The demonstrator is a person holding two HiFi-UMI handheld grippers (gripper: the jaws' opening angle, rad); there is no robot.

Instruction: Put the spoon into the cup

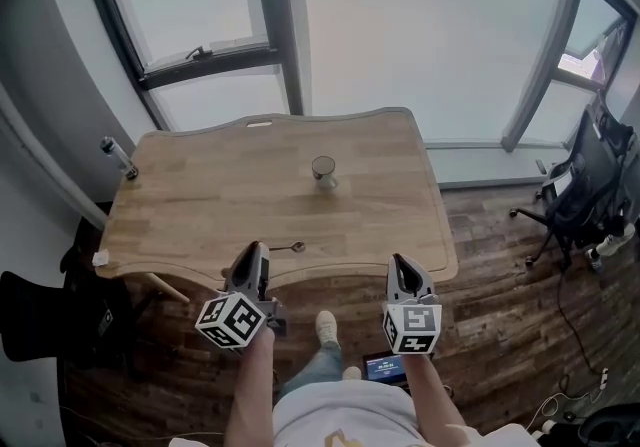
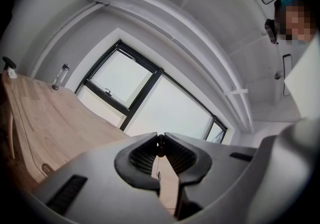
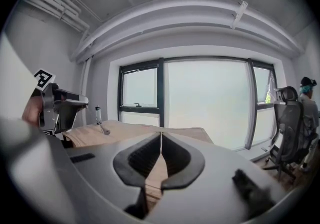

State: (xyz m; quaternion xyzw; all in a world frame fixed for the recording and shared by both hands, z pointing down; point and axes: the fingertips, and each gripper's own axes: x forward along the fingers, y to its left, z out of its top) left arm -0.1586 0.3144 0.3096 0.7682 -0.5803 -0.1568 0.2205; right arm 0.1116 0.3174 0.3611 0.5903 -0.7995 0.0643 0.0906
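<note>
A small glass cup (image 1: 324, 172) stands upright in the middle of the wooden table (image 1: 200, 205). The metal spoon (image 1: 291, 248) is at the table's front edge, its bowl to the right and its handle running left into my left gripper (image 1: 257, 252). In the left gripper view the jaws (image 2: 160, 141) are pressed on the thin handle, and the spoon (image 2: 158, 174) trails away from the tips. My right gripper (image 1: 400, 263) is off the front right corner of the table. Its jaws (image 3: 161, 135) are shut with nothing between them.
A bottle (image 1: 118, 157) rests at the table's far left corner. An office chair (image 1: 590, 185) and cables are on the floor at the right, and a black chair (image 1: 40, 315) is at the left. A small device (image 1: 385, 367) lies by the person's feet. Windows run behind the table.
</note>
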